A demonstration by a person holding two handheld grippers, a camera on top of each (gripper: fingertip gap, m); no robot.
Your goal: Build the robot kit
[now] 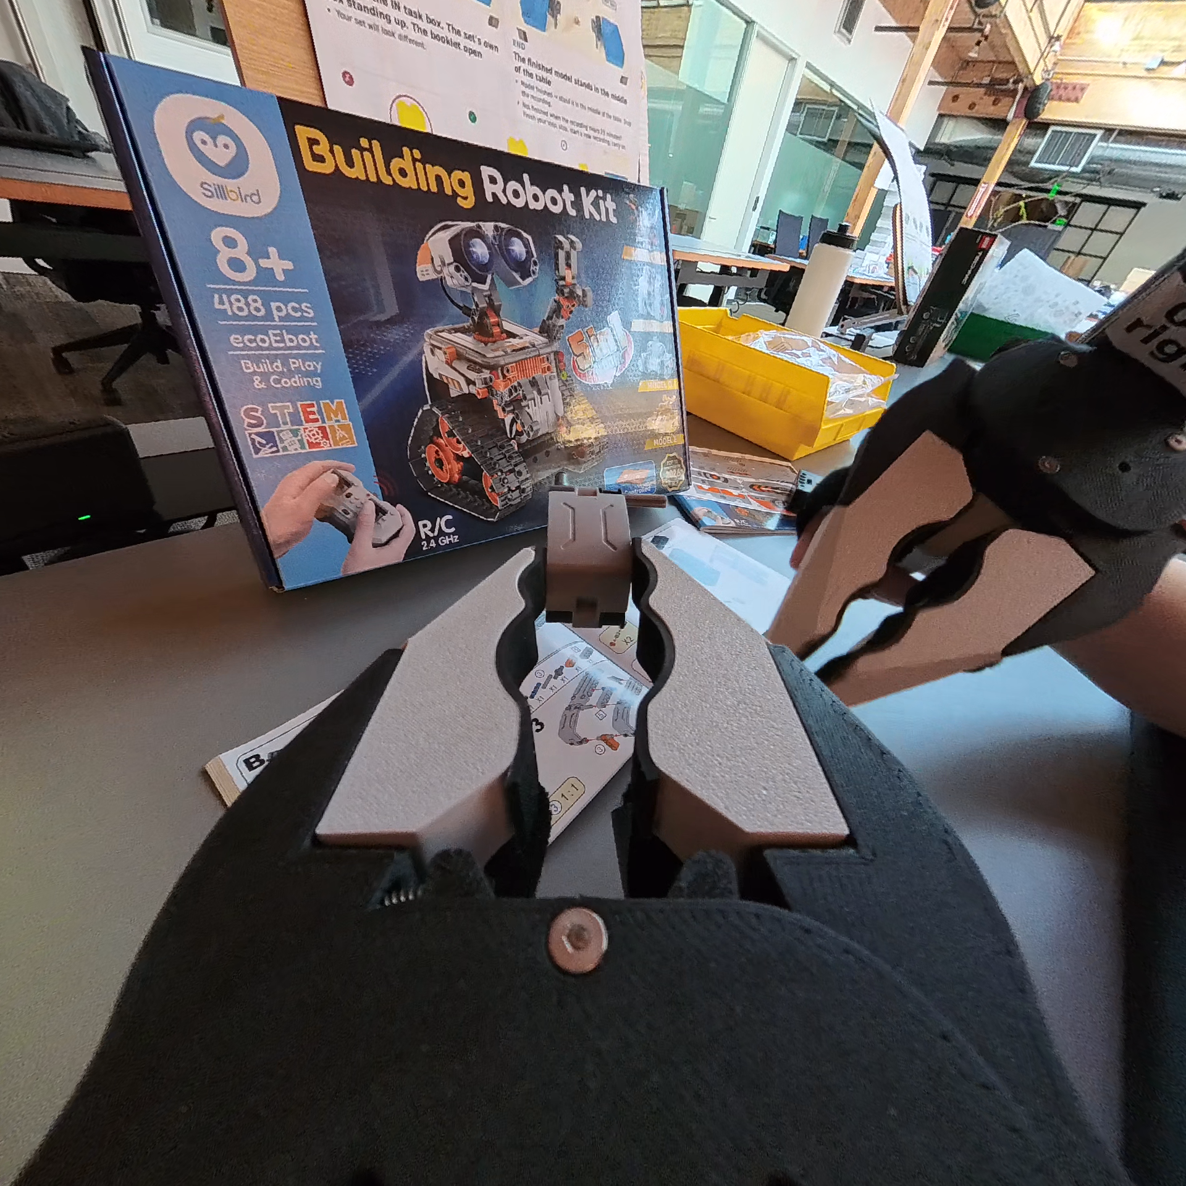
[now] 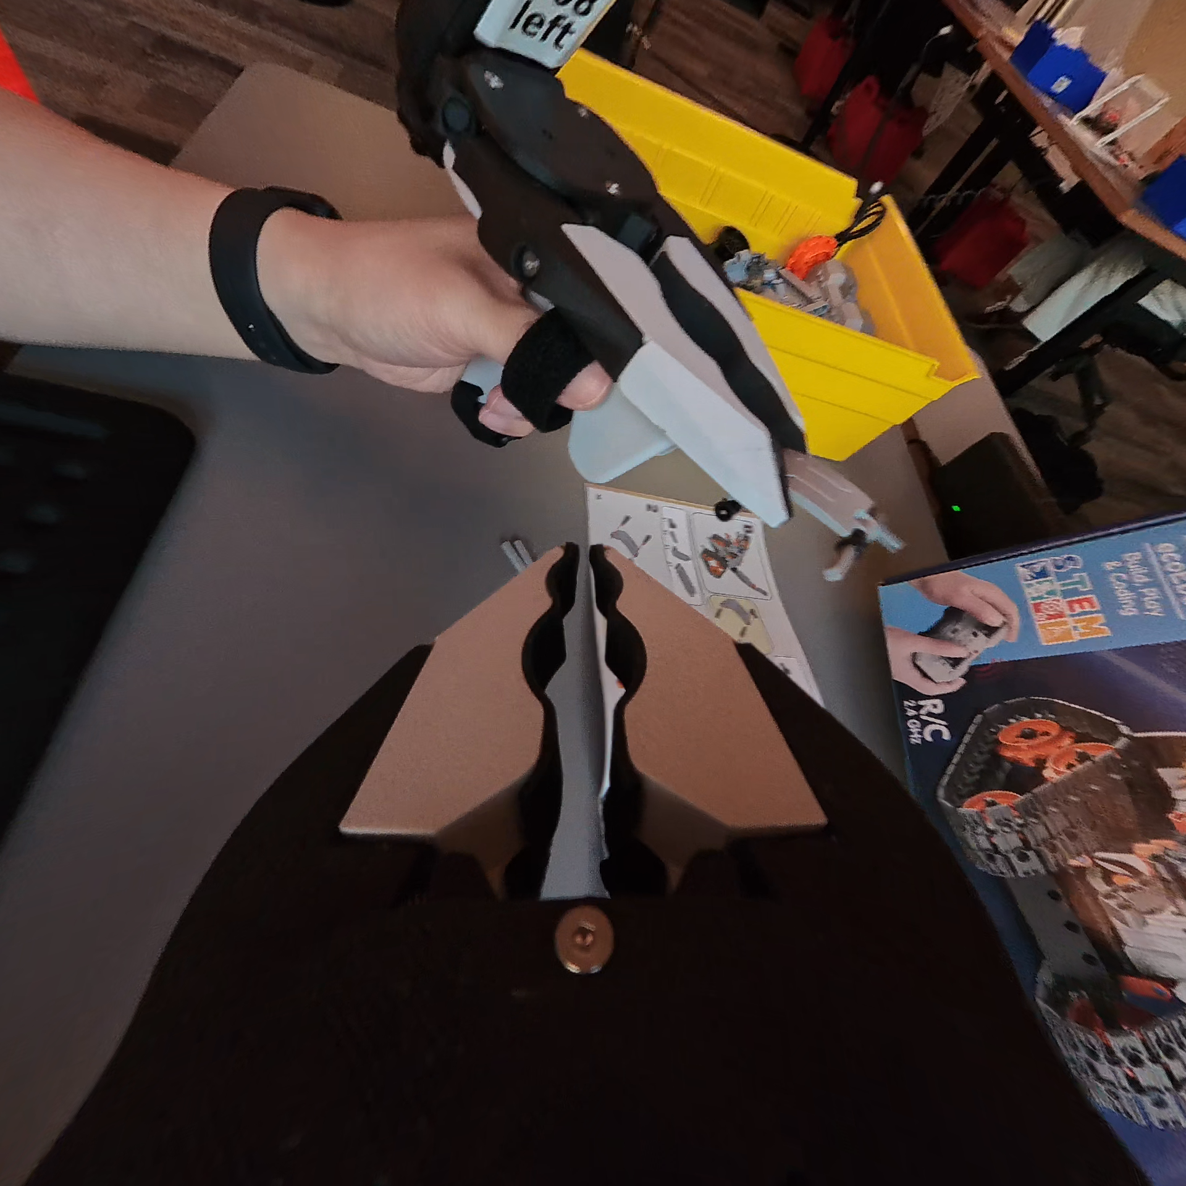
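My left gripper is shut on a grey building-kit part and holds it upright above the open instruction booklet. In the right wrist view that gripper comes in from the upper left, held by a hand, with the grey part sticking out of its tips. My right gripper is shut and empty, just above the grey table, beside the booklet and two small grey pins. It also shows at the right of the left wrist view.
The kit's printed box stands upright behind the booklet and shows at the right of the right wrist view. A yellow bin with bagged and loose parts sits beyond. Sticker sheets lie near it. A black mat lies at the left. Some 7 cm of space lies between my two pairs of fingers.
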